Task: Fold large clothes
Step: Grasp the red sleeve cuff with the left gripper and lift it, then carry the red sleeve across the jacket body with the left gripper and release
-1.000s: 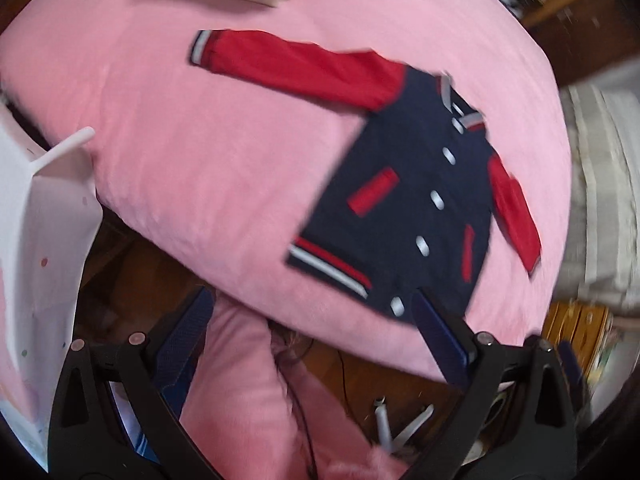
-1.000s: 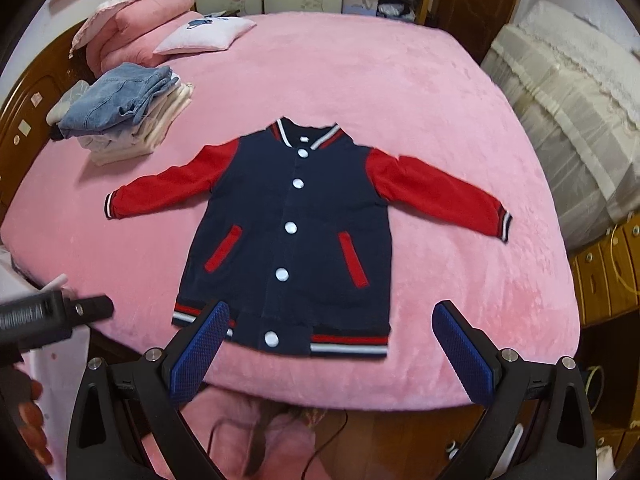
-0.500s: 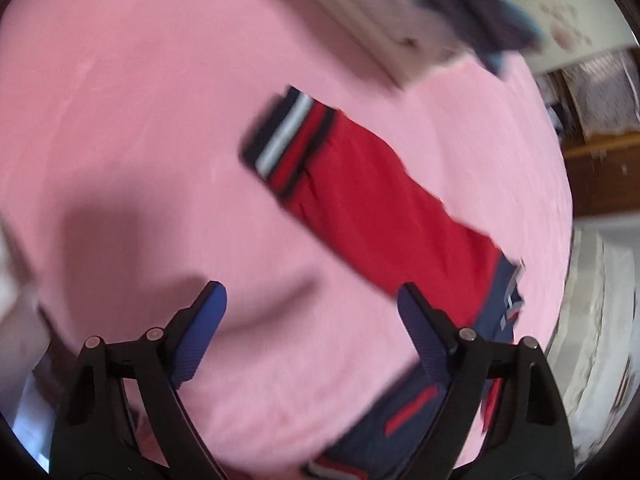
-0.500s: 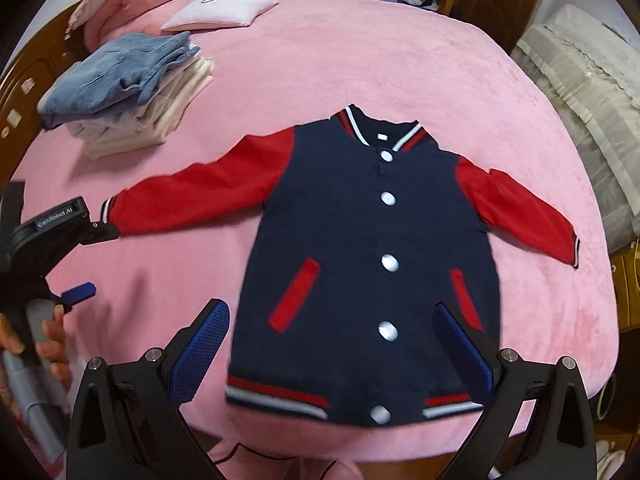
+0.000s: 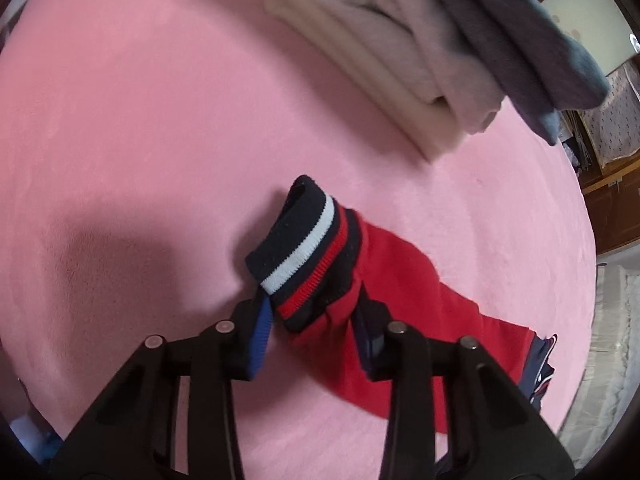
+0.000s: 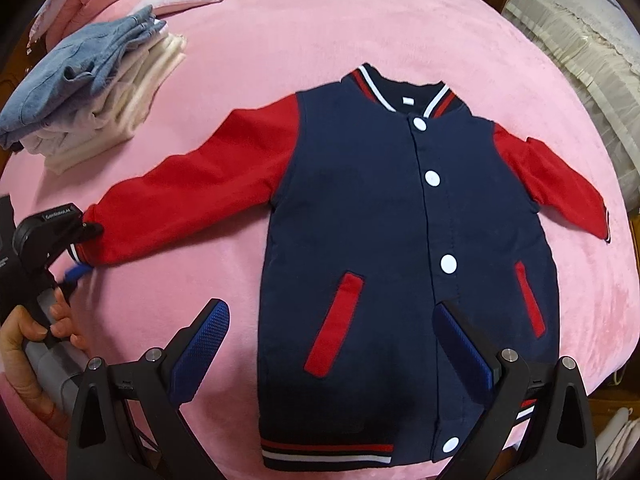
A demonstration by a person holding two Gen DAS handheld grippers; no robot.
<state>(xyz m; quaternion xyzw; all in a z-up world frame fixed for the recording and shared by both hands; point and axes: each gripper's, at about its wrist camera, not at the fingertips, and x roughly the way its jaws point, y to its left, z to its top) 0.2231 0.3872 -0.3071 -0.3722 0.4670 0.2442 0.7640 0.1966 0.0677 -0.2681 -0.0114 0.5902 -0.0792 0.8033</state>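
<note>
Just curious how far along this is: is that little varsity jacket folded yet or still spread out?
Spread out. The jacket lies flat on the pink bed, buttoned, both red sleeves extended sideways; the left claw grips one cuff.

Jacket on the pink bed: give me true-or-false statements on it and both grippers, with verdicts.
1. The jacket lies buttoned, front up. True.
2. The left gripper is closed on the collar. False: its jaws, just closing, pinch the striped cuff of a red sleeve.
3. The right gripper holds the hem. False: its jaws are open above the lower front, gripping nothing.
4. A stack of folded clothes sits beside the jacket. True.
5. Both sleeves are folded across the chest. False: both are spread outward.
</note>
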